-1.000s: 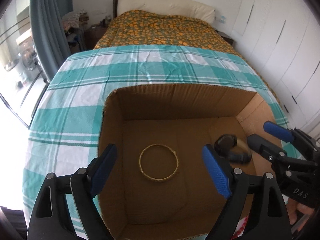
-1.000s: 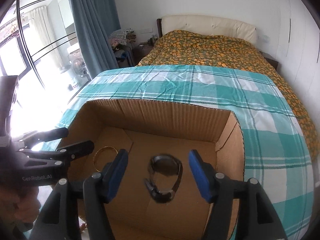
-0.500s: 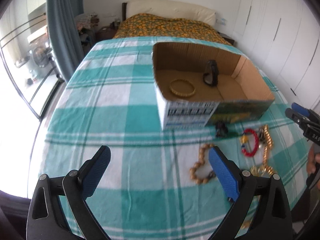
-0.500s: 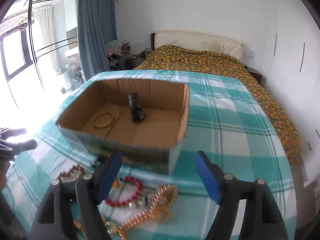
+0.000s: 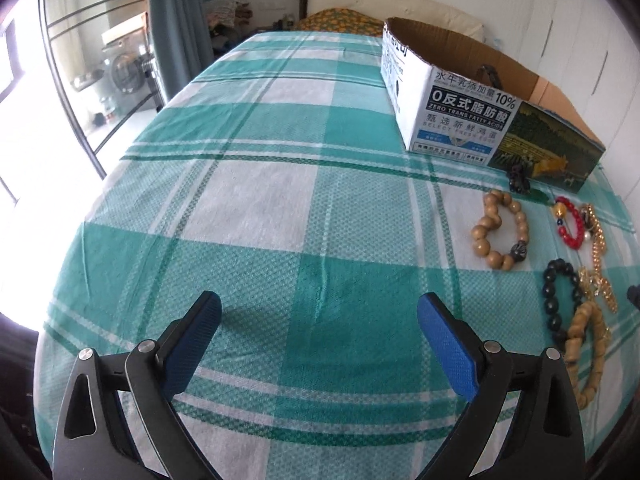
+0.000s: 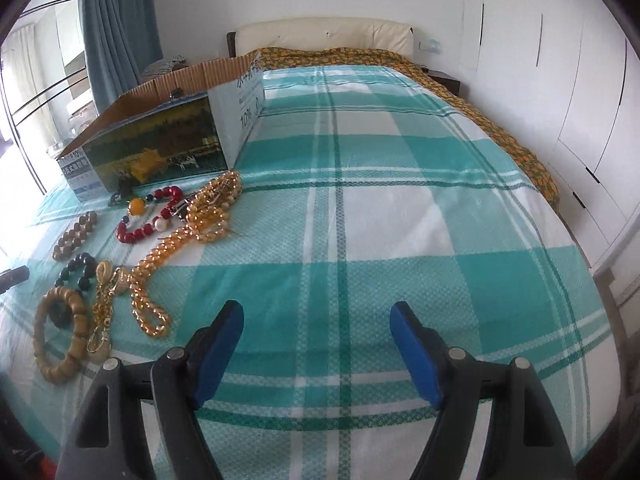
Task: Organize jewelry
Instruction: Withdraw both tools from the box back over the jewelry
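An open cardboard box [image 5: 460, 120] stands on the checked cloth; it also shows in the right wrist view [image 6: 160, 148]. In front of it lie loose pieces: a wooden bead bracelet [image 5: 500, 236], a red bead bracelet [image 5: 572, 224] [image 6: 148, 216], a black bead bracelet [image 5: 558, 296] [image 6: 76, 272], a gold chain [image 6: 180, 240] and a tan coiled bracelet [image 6: 60, 332]. My left gripper [image 5: 320, 320] is open and empty, low over the cloth, left of the jewelry. My right gripper [image 6: 318, 328] is open and empty, right of the jewelry.
The green and white checked cloth [image 6: 360, 200] covers the bed's near end. An orange-patterned bedspread [image 6: 340, 56] lies beyond. White wardrobes [image 6: 560, 80] stand at right, a curtain [image 6: 116, 20] and windows at left.
Both grippers have pulled back out of the box and down toward the near end of the bed. The gold bangle and the black watch stayed in the box.
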The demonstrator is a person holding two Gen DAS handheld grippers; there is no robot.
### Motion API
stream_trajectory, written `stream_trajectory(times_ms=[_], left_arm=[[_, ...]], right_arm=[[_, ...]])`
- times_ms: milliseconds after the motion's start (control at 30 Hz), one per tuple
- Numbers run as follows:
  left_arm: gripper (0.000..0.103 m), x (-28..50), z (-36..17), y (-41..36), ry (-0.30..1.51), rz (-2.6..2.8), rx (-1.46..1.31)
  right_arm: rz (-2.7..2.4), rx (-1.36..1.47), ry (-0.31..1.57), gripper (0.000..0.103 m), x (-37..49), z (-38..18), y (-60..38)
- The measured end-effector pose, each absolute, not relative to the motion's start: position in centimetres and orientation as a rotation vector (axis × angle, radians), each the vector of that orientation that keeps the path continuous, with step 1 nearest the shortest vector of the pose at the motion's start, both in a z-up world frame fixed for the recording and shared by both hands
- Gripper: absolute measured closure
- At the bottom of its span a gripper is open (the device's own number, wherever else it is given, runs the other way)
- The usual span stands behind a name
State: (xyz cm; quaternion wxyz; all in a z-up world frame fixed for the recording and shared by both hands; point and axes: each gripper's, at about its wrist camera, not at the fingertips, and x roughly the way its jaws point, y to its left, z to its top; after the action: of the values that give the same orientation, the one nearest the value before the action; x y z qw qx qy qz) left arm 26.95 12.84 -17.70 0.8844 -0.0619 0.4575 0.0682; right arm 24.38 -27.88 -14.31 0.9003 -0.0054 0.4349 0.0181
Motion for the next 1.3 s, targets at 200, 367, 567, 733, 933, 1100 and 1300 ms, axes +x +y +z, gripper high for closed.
stream_trajectory(times_ms=[200,367,567,733,933,1100,1300], left_arm=[[0.001,27.3,-18.1,11.9,0.949,0.115,-0.071],[0.0,27.1,-18.1,11.9,0.945,0.117,-0.072],[0.0,27.1,-18.2,12.1,0.945,0.119,-0.071],[0.0,26.9,-18.1,12.1,0.945,0.122,-0.072],[0.0,26.9,-18.1,12.1,0.945,0.121,-0.071],[0.0,26.9,-18.1,12.2,0.945,0.121,-0.071],[0.0,26.9,-18.1,12.2,0.945,0.121,-0.072]], right_arm=[[0.043,-0.028,0.909,0.018,24.3,-15.0,-27.6],[0.044,-0.074,0.921,0.013,24.4,-15.3,-26.7],[0.047,-0.077,0.924,0.012,24.4,-15.3,-26.6],[0.047,-0.076,0.924,0.012,24.4,-15.3,-26.6],[0.047,-0.076,0.924,0.012,24.3,-15.3,-26.6],[0.047,-0.076,0.924,0.012,24.4,-15.4,-26.6],[0.047,-0.076,0.924,0.012,24.3,-15.4,-26.6]])
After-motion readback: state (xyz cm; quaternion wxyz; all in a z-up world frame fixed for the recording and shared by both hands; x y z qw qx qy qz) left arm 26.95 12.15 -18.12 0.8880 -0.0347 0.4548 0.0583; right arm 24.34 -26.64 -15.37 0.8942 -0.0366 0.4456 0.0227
